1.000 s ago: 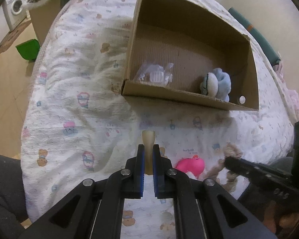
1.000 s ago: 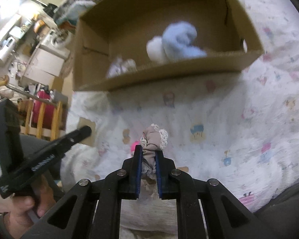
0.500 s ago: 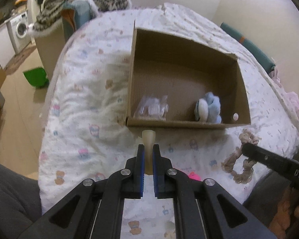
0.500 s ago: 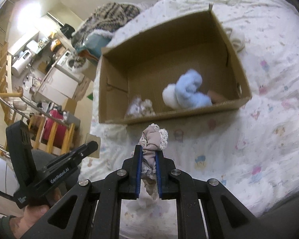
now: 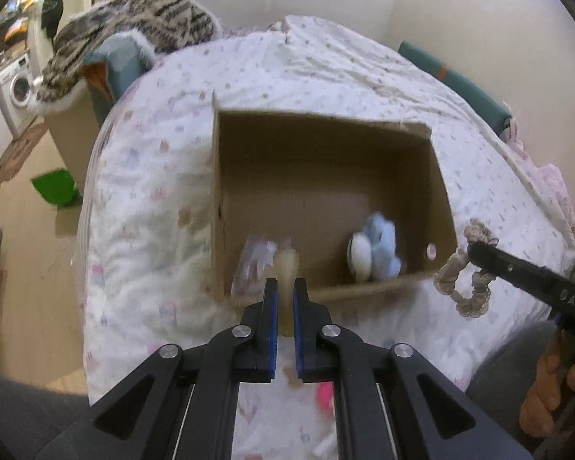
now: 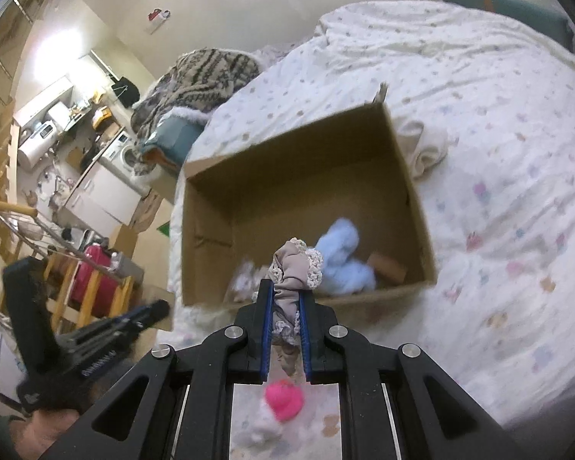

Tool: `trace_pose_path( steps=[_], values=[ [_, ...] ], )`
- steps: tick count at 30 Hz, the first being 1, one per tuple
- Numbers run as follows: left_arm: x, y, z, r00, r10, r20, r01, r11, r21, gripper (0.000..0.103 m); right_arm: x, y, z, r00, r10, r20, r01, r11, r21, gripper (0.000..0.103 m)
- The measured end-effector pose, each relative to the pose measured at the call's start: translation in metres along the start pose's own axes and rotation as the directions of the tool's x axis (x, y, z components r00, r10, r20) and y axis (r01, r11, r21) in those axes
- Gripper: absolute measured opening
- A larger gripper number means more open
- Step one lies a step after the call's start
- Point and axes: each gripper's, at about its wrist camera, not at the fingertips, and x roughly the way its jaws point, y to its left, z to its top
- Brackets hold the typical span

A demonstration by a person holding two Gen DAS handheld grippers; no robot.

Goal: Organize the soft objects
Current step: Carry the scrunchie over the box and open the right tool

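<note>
My left gripper [image 5: 285,287] is shut on a small cream soft piece [image 5: 286,268], held above the near wall of the open cardboard box [image 5: 439,176] on the bed. My right gripper [image 6: 286,291] is shut on a beige lace-trimmed scrunchie [image 6: 293,268], which also shows hanging at the right of the left wrist view [image 5: 465,272]. Inside the box lie a light blue plush [image 6: 343,260], a clear plastic packet [image 5: 255,264] and a brown piece [image 6: 387,268]. A pink soft toy [image 6: 283,400] lies on the quilt below the grippers.
The box sits on a white printed quilt [image 6: 498,153]. A folded cream cloth [image 6: 425,145] lies beside the box's far right corner. A striped blanket [image 5: 134,19] is heaped at the bed's far end. A green bin [image 5: 55,191] stands on the floor to the left.
Both grippers have risen and moved back from the bed, each still shut on its item. The box now looks smaller and its inside shows from above. The pink toy is now beneath the grippers.
</note>
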Motion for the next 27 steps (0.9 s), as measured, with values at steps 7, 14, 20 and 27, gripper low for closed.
trace_pose_path(
  steps=[7,14,20,27],
  values=[
    [0.016,-0.013,0.036,0.999,0.021,0.047,-0.024,0.998,0.057,0.007,0.014,-0.019,0.029,0.996,-0.085,0.033,0.085,0.996,0.014,0.014],
    [0.048,-0.021,0.046,0.999,0.002,0.043,-0.005,0.997,0.072,0.007,0.032,-0.035,0.037,0.989,-0.143,0.028,0.143,0.99,0.016,0.014],
    [0.069,-0.015,0.03,0.999,0.016,0.038,-0.019,0.997,0.078,0.008,0.051,-0.041,0.031,0.984,-0.178,-0.005,0.178,0.984,0.008,0.014],
    [0.08,-0.002,0.028,1.0,0.012,0.018,-0.013,1.0,0.027,0.008,0.069,-0.035,0.026,0.98,-0.191,-0.054,0.189,0.981,-0.043,0.014]
  ],
)
